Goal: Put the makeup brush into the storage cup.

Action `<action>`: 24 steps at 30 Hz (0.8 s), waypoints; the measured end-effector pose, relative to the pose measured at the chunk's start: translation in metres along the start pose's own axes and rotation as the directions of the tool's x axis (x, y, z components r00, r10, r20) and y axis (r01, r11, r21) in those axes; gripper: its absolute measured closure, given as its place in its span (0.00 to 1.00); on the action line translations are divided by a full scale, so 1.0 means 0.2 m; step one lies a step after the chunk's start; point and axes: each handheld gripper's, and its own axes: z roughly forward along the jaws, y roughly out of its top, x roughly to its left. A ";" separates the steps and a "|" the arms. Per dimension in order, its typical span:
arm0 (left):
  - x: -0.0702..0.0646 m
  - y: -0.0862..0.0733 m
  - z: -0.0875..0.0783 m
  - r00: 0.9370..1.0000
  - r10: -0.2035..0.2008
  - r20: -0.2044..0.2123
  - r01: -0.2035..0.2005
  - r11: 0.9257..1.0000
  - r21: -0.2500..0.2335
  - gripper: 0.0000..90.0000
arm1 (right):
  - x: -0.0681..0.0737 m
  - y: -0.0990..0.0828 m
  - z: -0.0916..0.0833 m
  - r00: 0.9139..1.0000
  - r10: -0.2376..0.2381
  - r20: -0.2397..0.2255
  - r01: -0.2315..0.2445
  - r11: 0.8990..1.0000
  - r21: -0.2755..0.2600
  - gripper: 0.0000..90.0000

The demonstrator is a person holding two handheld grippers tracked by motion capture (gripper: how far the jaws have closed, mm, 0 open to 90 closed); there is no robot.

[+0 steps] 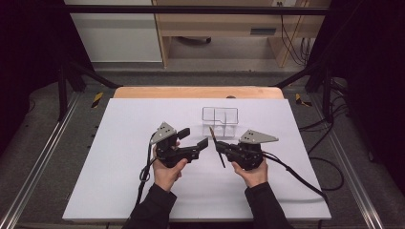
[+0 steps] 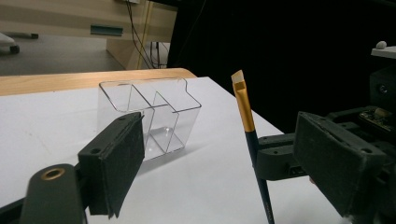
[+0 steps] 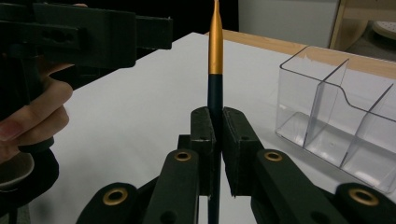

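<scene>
1. A white board (image 1: 143, 191) is seen covering most of the centre of the high view; it lies on a wooden table (image 1: 198, 92) whose edge shows as a strip above the board.
2. Grey floor is seen around the table, with metal rails at the lower left and lower right of the frame and black frame bars at the top and sides.
3. A pale wooden desk (image 1: 165, 47) and hanging cables are seen at the top of the high view; the far left and right edges are dark.
4. A clear plastic organiser (image 1: 219, 121) with several compartments is seen standing upright on the board, just above the centre of the frame.
5. A makeup brush (image 1: 217, 148) is clamped by the right gripper (image 1: 220, 149), whose jaws are closed tight on its dark handle, right of centre and just below the organiser.
6. In the high view the long axis of the brush is seen running from upper left to lower right; the gold ferrule and pale bristle tip point toward the top of the frame, and the handle end points down.
7. In the right gripper view the brush (image 3: 215, 60) stands vertical, tip up.
8. The left gripper (image 1: 193, 138) is held wide open left of the brush, with nothing between its pads.
</scene>
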 end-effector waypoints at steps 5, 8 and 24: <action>-0.02 0.00 0.03 1.000 -0.009 0.007 0.009 1.000 -0.009 0.20 | 0.00 0.00 0.00 1.000 0.002 -0.004 -0.002 1.000 -0.006 0.93; -0.03 0.01 0.05 1.000 -0.009 0.012 0.009 1.000 -0.012 0.20 | 0.00 0.00 0.00 1.000 0.000 0.001 0.000 1.000 -0.008 0.93; -0.08 0.02 0.14 0.998 -0.051 0.029 0.051 0.999 -0.006 0.30 | 0.01 0.01 -0.02 1.000 -0.009 0.005 0.009 1.000 -0.026 0.93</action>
